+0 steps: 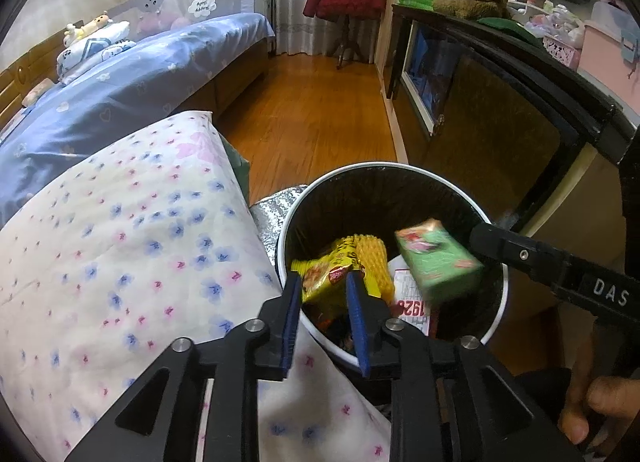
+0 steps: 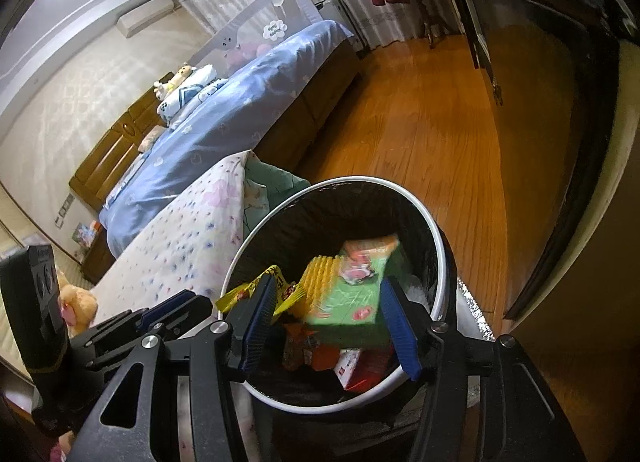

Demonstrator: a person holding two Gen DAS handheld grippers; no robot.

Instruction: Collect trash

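A white-rimmed bin (image 1: 380, 165) (image 2: 344, 180) with a black liner stands under both grippers. My left gripper (image 1: 323, 278) hovers over its near edge with blue pads apart; a yellow snack wrapper (image 1: 320, 282) (image 2: 248, 290) sits loose between the tips. My right gripper (image 2: 327, 282) is open above the bin. A blurred green carton (image 2: 352, 294) (image 1: 440, 262) lies between its pads, clear of the left pad. In the bin are a yellow foam net (image 1: 372, 262), a white carton with red digits (image 1: 412, 302) and orange wrappers (image 2: 316, 354).
A floral quilt (image 1: 120, 242) presses against the bin's left side, with a blue bed (image 1: 140, 73) behind. A silver foil mat (image 1: 272, 213) lies under the bin. A dark cabinet (image 1: 500, 109) runs along the right. Wooden floor (image 1: 312, 113) stretches beyond. A hand (image 1: 592, 402) holds the right gripper.
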